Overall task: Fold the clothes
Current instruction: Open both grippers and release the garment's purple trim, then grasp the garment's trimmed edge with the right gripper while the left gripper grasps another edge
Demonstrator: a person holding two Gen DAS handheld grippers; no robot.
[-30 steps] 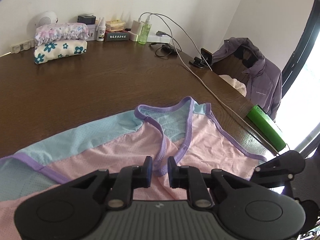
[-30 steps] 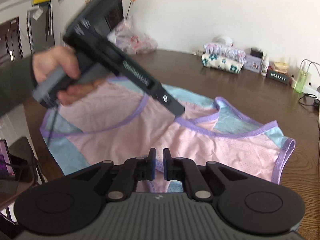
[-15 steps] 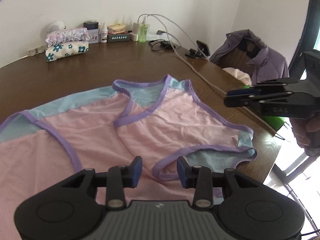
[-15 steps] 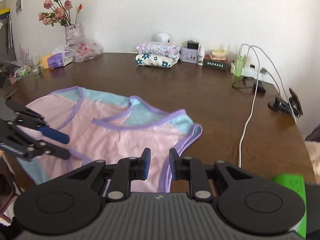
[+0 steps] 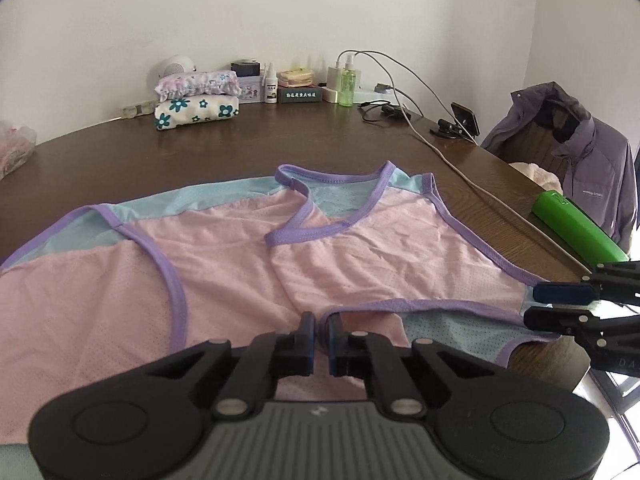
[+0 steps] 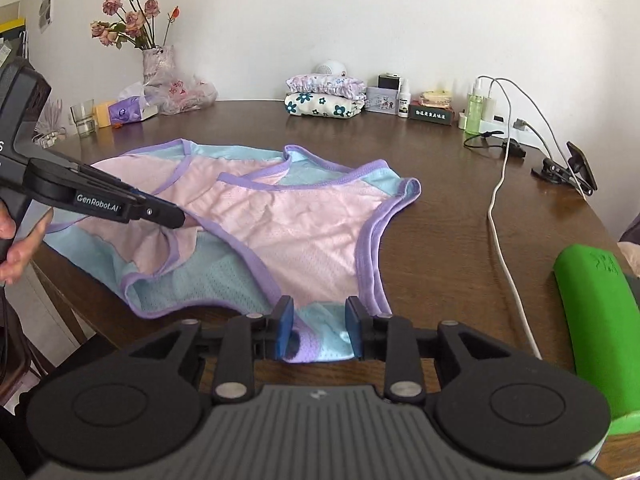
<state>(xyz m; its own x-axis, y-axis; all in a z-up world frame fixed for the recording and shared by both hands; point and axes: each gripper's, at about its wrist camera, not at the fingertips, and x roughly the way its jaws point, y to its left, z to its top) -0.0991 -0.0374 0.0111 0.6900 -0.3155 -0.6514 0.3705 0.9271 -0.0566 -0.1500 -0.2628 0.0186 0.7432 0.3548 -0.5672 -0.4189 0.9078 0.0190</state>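
- The pink vest (image 5: 360,252) lies spread flat on the desk (image 5: 240,148).
- Left tongs (image 5: 319,338) point down, just closed, pinching its near hem.
- Right tongs (image 6: 319,326), opening, straddle the vest's blue corner without pressing it.

Left gripper (image 5: 322,326) — jaws just closed, pinching pink vest (image 5: 380,256) near table (image 5: 280,148) front edge; right gripper (image 5: 560,304) at vest's right corner.
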